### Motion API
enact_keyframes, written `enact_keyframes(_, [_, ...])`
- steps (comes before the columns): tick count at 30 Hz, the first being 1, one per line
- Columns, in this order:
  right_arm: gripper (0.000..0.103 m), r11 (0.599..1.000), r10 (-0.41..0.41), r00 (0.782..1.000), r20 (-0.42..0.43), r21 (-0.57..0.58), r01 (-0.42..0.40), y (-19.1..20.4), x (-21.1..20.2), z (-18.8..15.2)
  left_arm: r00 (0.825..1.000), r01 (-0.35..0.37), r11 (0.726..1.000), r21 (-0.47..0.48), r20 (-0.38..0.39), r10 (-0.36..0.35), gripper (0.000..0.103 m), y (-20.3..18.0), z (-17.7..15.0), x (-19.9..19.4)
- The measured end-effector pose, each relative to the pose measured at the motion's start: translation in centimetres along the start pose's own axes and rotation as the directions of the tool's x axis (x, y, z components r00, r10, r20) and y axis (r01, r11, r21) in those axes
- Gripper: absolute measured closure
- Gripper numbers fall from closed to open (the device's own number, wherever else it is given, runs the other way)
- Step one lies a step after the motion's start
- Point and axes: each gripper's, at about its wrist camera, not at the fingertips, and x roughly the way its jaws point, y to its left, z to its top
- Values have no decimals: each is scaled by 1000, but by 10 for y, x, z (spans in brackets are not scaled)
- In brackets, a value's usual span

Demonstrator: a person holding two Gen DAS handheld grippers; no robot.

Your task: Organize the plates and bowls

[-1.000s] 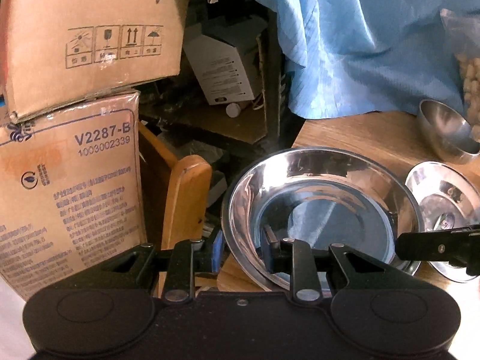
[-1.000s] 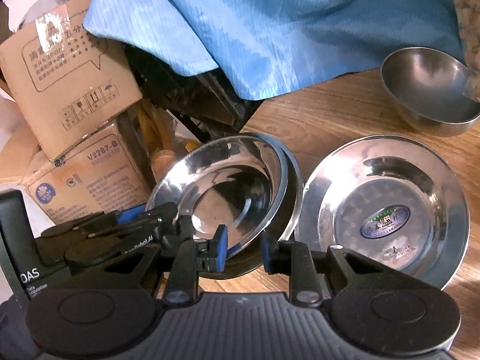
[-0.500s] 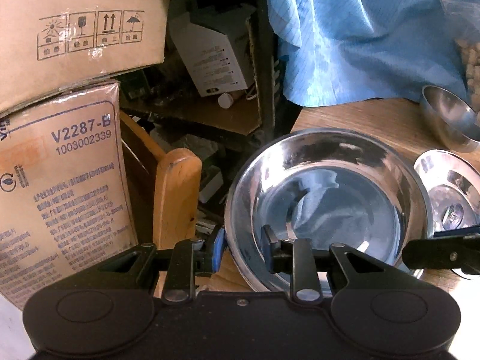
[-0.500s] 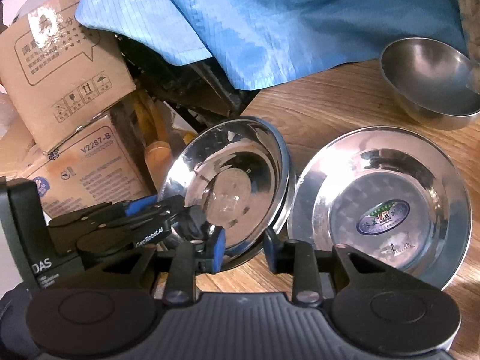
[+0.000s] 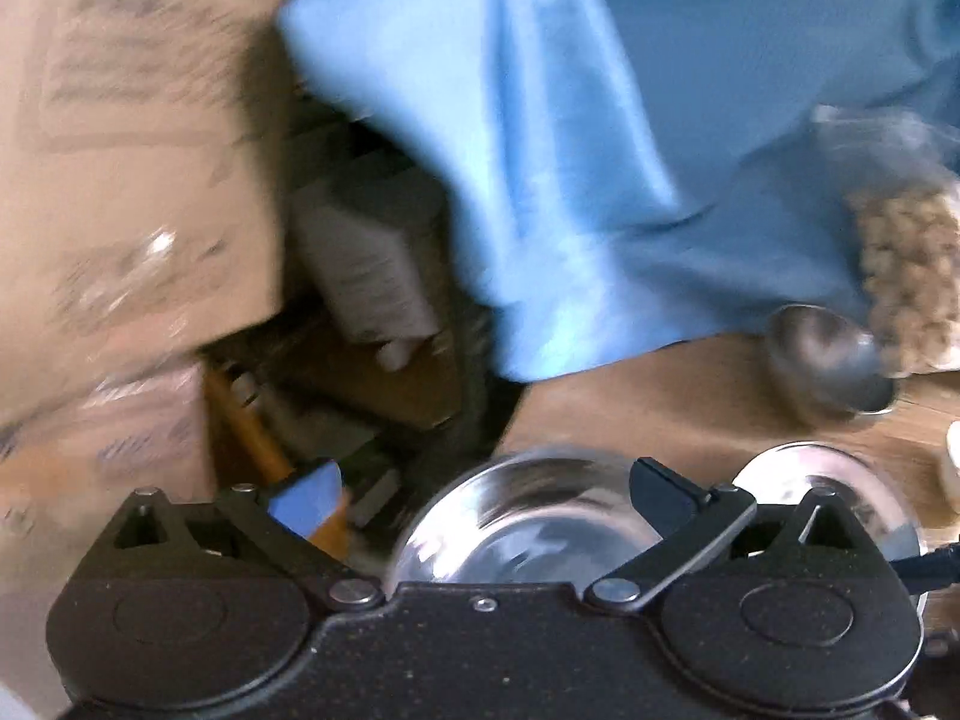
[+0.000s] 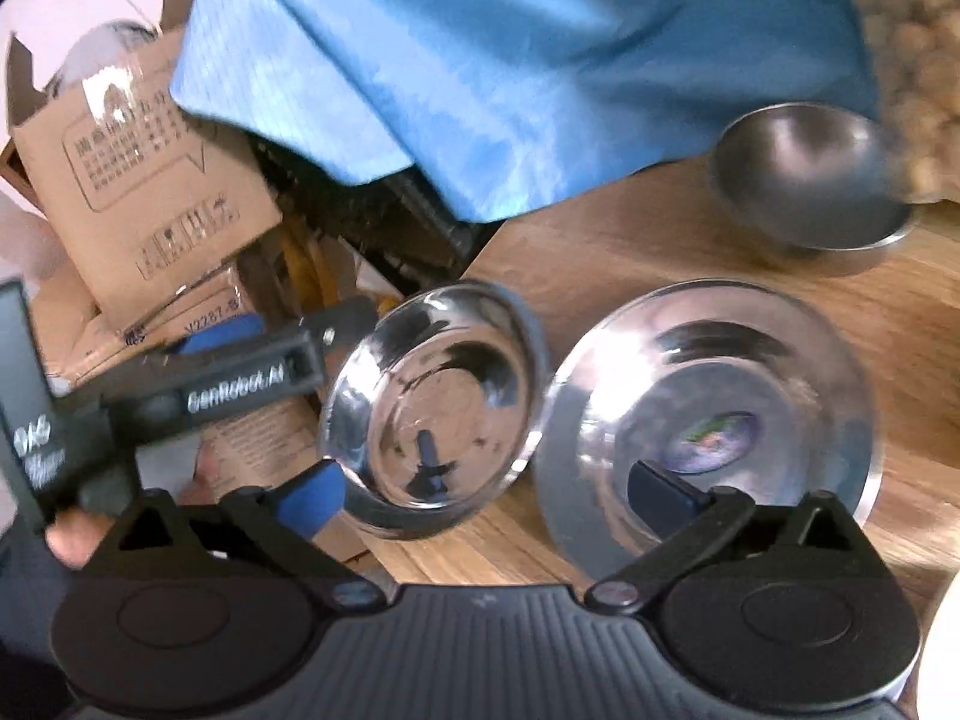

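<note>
Both our claws, left (image 5: 483, 495) & right (image 6: 486, 489), gape wide, holding nothing; shiny steel bowl (image 6: 435, 414) sits centre frame beside flat steel plate (image 6: 708, 420), prob for stacking.

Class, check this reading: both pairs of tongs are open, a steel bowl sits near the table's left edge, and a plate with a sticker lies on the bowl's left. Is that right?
One detail is wrong. In the right wrist view the plate with a sticker lies on the right of the steel bowl, not its left. The rest holds: the right tongs and left tongs are open, and the bowl sits near the left edge of the table.
</note>
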Motion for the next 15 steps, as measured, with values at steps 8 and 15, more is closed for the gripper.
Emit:
enact_keyframes(8, [0,989,-107,992,66,110,99,-34,-38,-21,986,162,967,196,-4,-165,1,-51,19,27])
enact_keyframes(15, [0,962,-81,991,105,270,50,-62,-45,-44,918,379,875,301,-238,-316,1,-96,28,59])
